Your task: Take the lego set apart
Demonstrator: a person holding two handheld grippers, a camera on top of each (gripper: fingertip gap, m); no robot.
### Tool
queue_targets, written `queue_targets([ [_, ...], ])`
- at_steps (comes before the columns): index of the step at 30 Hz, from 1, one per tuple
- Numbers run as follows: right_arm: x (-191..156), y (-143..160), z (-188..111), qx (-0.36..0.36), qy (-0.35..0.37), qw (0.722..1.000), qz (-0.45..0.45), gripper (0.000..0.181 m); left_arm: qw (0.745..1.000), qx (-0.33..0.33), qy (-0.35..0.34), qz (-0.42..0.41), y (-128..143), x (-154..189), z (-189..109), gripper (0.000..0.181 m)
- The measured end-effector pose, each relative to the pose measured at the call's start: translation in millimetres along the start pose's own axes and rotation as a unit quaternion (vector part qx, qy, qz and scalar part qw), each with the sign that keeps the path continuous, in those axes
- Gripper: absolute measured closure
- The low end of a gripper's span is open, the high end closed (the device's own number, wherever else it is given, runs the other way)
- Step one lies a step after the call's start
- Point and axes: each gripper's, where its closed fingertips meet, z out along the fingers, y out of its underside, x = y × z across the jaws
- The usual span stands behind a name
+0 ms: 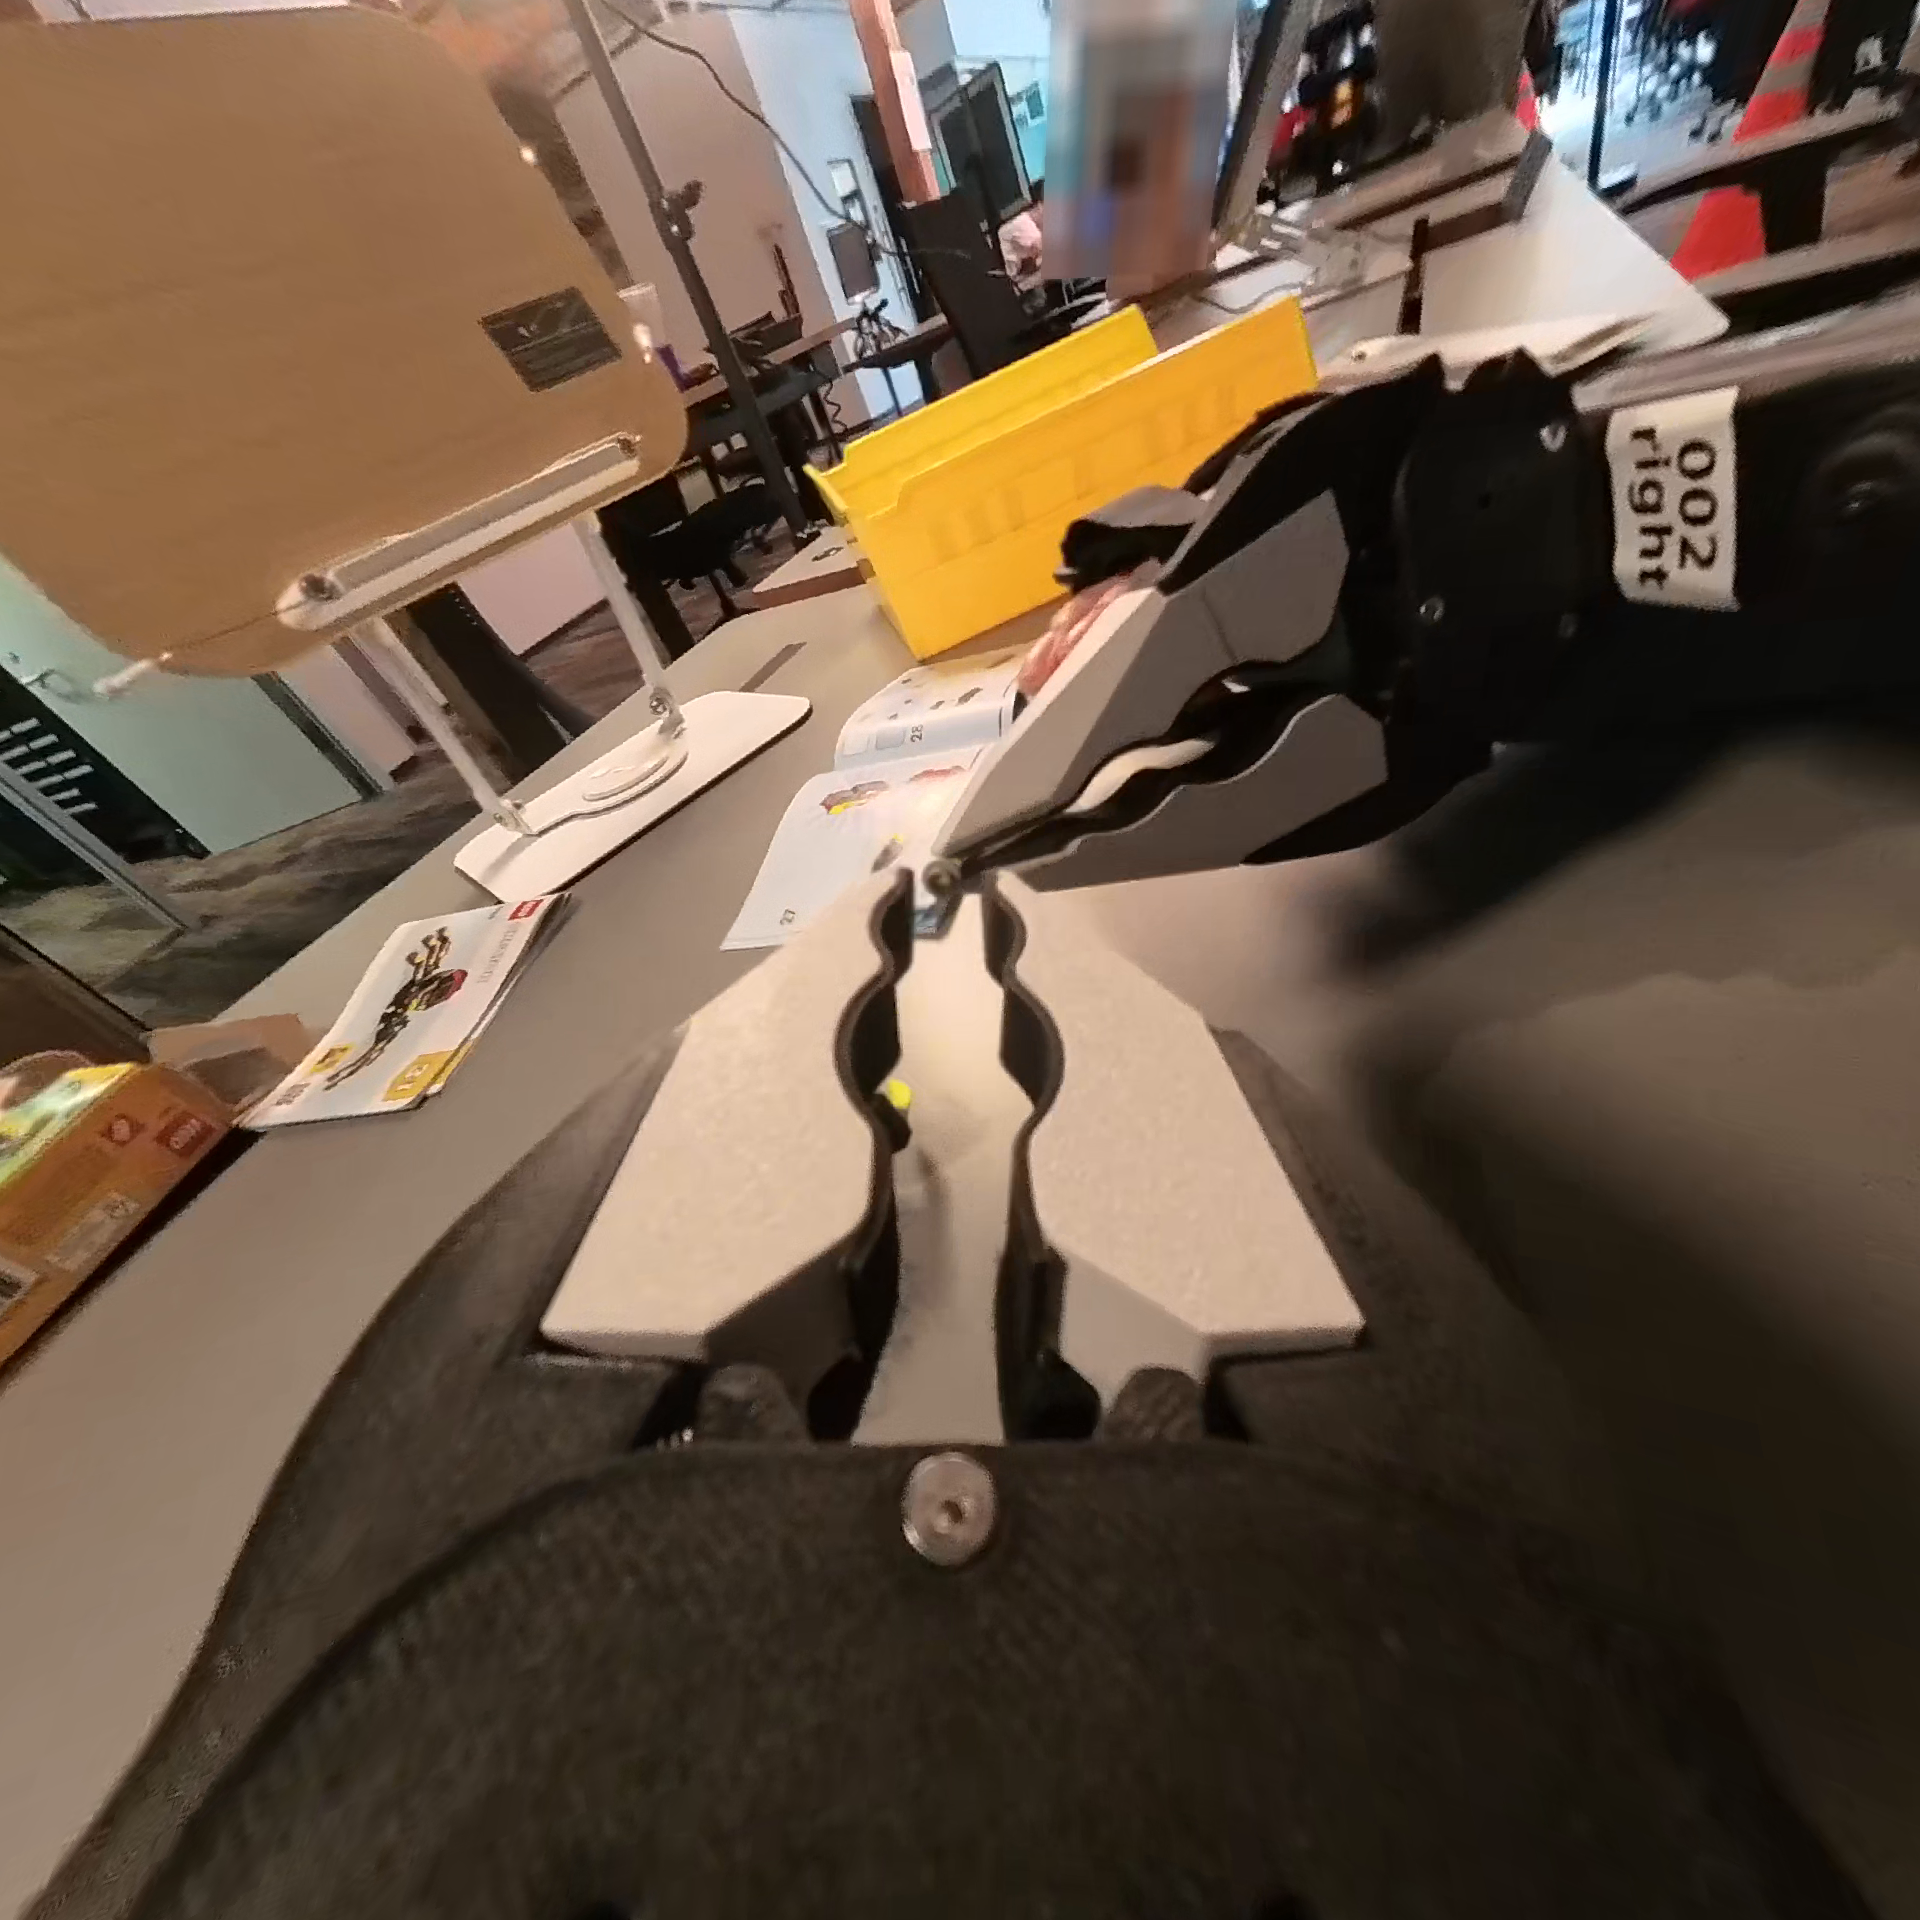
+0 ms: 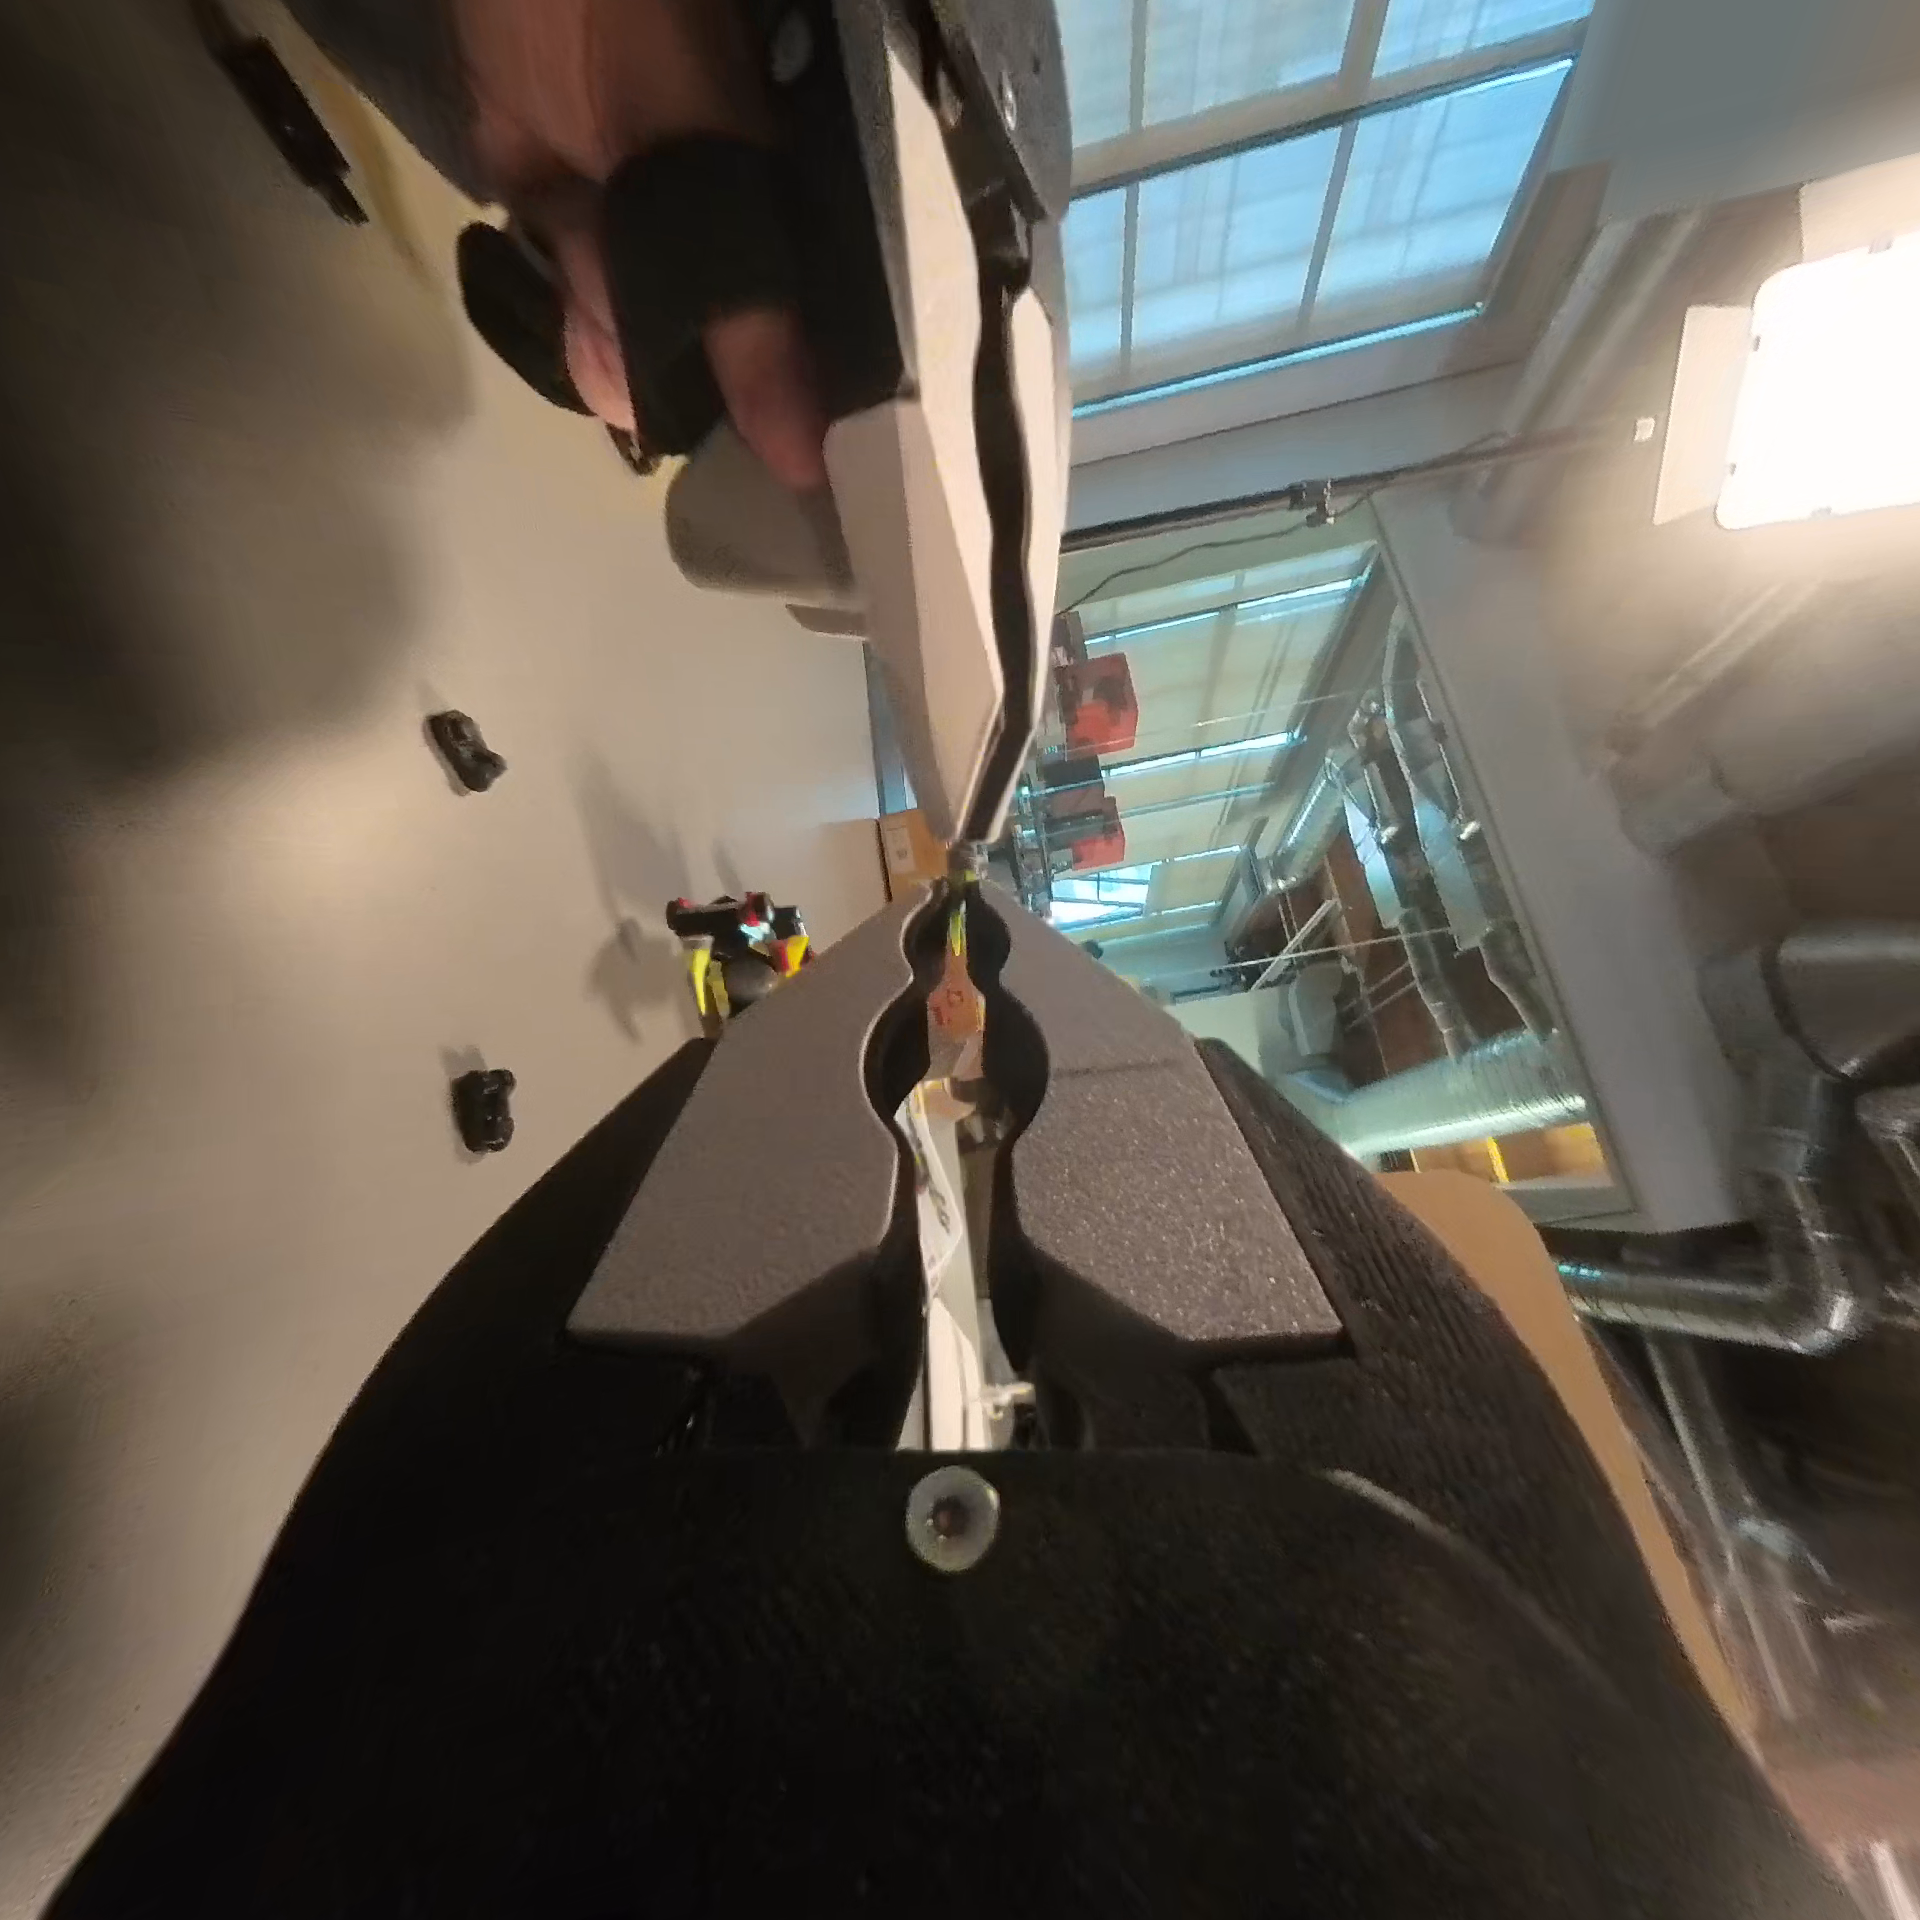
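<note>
The left gripper (image 1: 940,914) is shown raised above the grey table (image 1: 312,1195), its two fingers drawn close so that a small lego piece (image 1: 932,916), partly blue, is pinched at the tips. The right gripper (image 1: 951,868) is seen entering from the right, its fingers nearly closed on a tiny dark stud (image 1: 942,875) that sits directly on that piece; the two sets of tips are almost touching. In the right wrist view the same meeting is presented from the opposite side: the right gripper (image 2: 961,902) is narrowed around a thin yellow-green sliver (image 2: 956,930), and the left gripper (image 2: 971,831) descends to it from above, held by a hand (image 2: 665,260). The remainder of the lego model (image 2: 743,956), in black, red and yellow, is left on the table farther off, with two loose black parts (image 2: 464,750) (image 2: 484,1110) lying well apart from it. An open instruction booklet (image 1: 862,810), a closed booklet (image 1: 416,1013), a lamp base (image 1: 634,779), a yellow bin (image 1: 1049,488) and a cardboard box (image 1: 83,1174) are also visible on the table.
</note>
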Motion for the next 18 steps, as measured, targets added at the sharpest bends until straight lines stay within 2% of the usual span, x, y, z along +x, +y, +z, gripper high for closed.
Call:
queue_targets([
  [3,-2,-2,-1,0.003,-0.002,1.000,-0.018,0.181,1.000,-0.008,-0.005,0.017,1,2,1,0.177],
  [8,-5,-5,-2,0.012,-0.008,1.000,-0.026,0.181,1.000,-0.008,0.015,-0.016,2,4,2,0.166],
  [10,-6,-6,-1,0.013,-0.009,0.999,-0.028,0.181,1.000,-0.013,0.022,-0.019,4,5,2,0.174],
  [12,-7,-5,0,0.010,-0.011,1.000,-0.027,0.181,0.999,-0.028,0.024,-0.021,6,4,2,0.174],
  [18,2,0,3,-0.020,0.018,1.000,-0.012,0.175,0.997,-0.039,-0.009,-0.064,10,-11,1,0.175],
])
